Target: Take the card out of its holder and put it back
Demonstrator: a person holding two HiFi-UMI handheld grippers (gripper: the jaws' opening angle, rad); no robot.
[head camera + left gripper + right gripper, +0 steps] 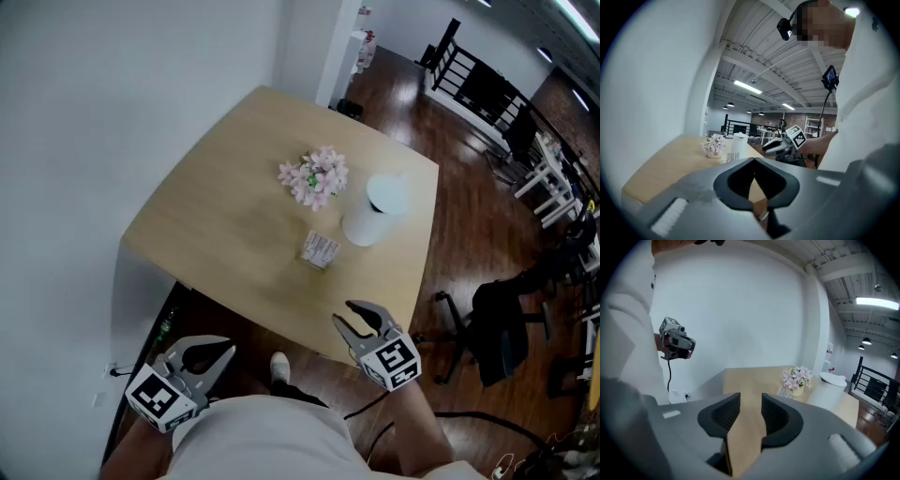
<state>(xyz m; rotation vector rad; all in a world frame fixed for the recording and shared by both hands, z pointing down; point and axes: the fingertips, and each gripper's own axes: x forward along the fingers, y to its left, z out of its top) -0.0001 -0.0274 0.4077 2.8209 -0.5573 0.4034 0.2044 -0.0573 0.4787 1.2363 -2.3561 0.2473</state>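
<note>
A small card holder with a printed white card standing in it sits near the middle of the light wooden table. In the left gripper view the card holder appears far off; the right gripper view has the card holder beside the flowers. My right gripper hovers at the table's near edge, short of the holder, and this right gripper is open with only the tabletop between its jaws. My left gripper hangs below and off the near-left edge; the left gripper is shut on nothing.
A pot of pink flowers and a white cylinder stand just behind the holder. A white wall runs along the table's left side. A black office chair stands on the dark wood floor to the right.
</note>
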